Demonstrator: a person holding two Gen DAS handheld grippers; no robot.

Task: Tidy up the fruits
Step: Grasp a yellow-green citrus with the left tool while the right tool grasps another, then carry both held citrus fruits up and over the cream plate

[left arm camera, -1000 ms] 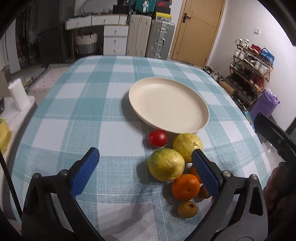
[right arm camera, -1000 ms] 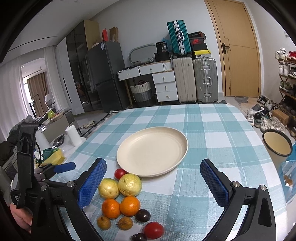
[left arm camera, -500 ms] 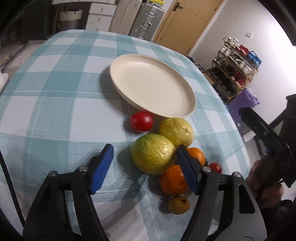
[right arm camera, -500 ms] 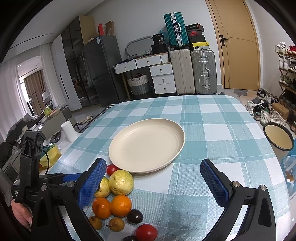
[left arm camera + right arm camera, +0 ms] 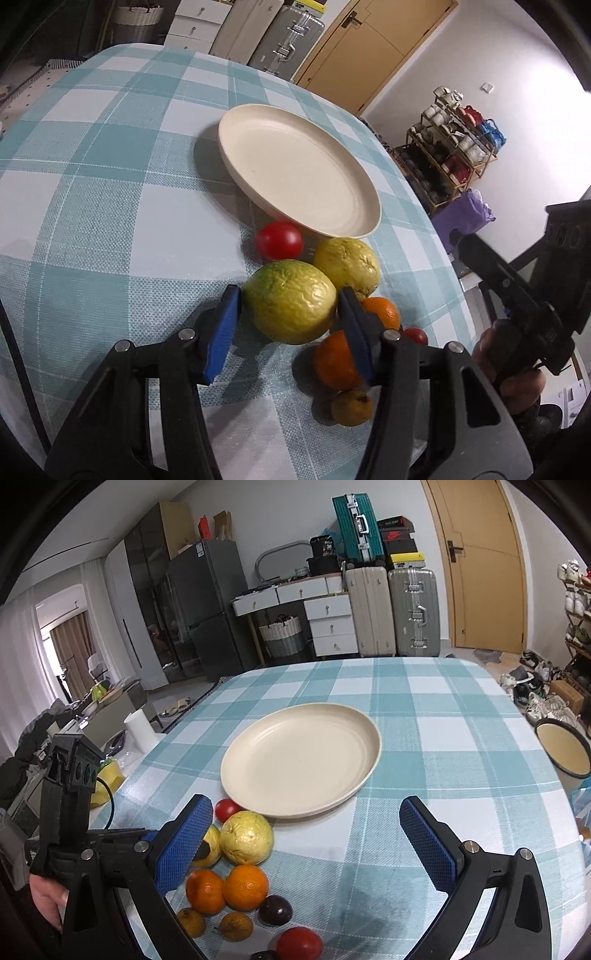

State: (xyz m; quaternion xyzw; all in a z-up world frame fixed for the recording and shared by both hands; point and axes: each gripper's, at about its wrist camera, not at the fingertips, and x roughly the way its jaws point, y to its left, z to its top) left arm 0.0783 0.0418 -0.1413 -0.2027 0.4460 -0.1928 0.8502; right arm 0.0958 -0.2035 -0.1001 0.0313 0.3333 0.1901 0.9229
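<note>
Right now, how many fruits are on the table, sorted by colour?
Red fruits: 2
Yellow-green fruits: 2
Orange fruits: 2
Small brownish fruits: 2
Dark purple fruits: 2 (one is cut off at the picture's bottom edge)
Total: 10

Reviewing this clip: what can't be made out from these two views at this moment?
- Left gripper contact with the green-yellow guava: left wrist view, pads flank it, touch unclear.
- That guava in the right wrist view: mostly behind a blue pad.
- Dark fruit: cut by the bottom edge.
- Oranges: partly behind a finger.
</note>
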